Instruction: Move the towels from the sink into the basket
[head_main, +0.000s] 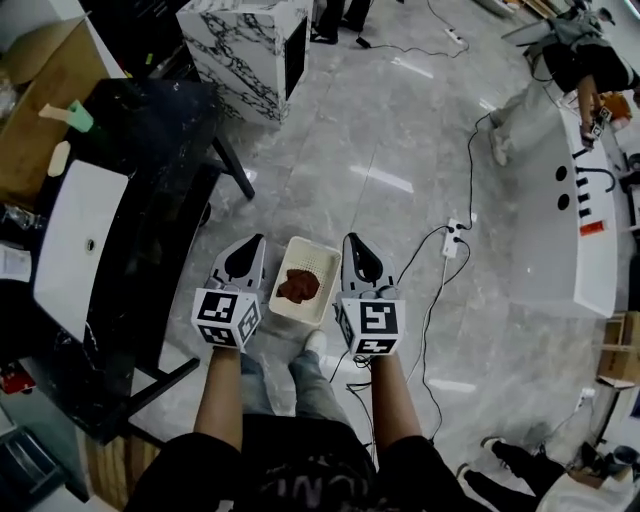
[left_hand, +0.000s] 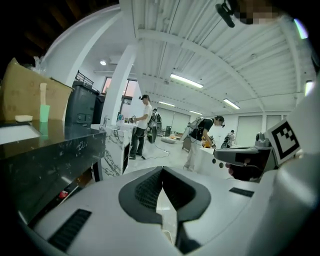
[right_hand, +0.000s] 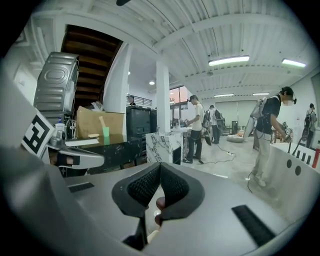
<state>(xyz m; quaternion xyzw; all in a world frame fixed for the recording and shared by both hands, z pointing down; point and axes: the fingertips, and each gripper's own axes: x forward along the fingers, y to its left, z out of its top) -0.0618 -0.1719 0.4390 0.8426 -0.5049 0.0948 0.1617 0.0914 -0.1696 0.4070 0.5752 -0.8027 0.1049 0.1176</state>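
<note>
A white basket (head_main: 321, 256) stands on the floor in front of my feet, and a dark red towel (head_main: 298, 285) lies crumpled inside it. My left gripper (head_main: 255, 241) hovers just left of the basket, jaws shut and empty (left_hand: 161, 170). My right gripper (head_main: 352, 240) hovers just right of it, also shut with nothing held (right_hand: 160, 166). The towel (right_hand: 159, 202) shows through the gap under the right jaws. The white sink (head_main: 70, 270) sits in the black counter at far left and looks empty.
The black counter (head_main: 160, 190) with metal legs runs along the left. A cardboard box (head_main: 35, 100) and a green cup (head_main: 79, 116) are on it. A marble block (head_main: 245, 50) stands ahead. A power strip with cables (head_main: 455, 236) and a white counter (head_main: 550, 230) lie right. People stand beyond.
</note>
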